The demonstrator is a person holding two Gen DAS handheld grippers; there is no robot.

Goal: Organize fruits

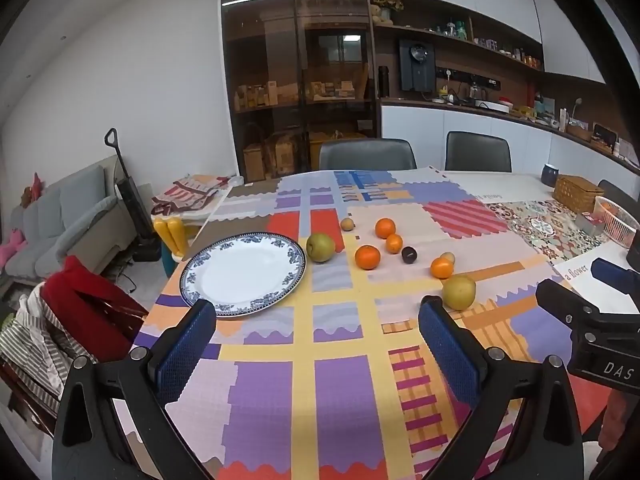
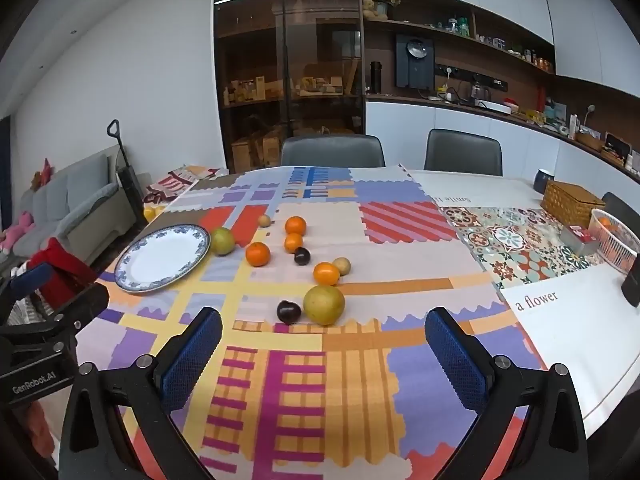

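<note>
I had both claws wide open, gripping nothing: left gripper [image 1: 318,314] low center of its view, right gripper [image 2: 324,322] likewise. Fruit sat loose on the patchwork cloth [image 2: 296,392] mid-frame: oranges [image 2: 257,253], a big yellow pear [image 2: 324,304] w/ a dark plum [image 2: 289,311] just beside it, a green pear [image 2: 222,241] touching the plate [image 2: 160,262] at left. Plate bare. Wicker box [image 2: 572,202] & pink basket [image 2: 614,240] far right, well apart from the fruit. Nothing stood btwn claws & fruit

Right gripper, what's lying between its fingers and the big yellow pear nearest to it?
Only patterned tablecloth: in the right wrist view, the stretch from the right gripper up to the yellow pear is bare. A dark plum sits just left of the pear.
</note>
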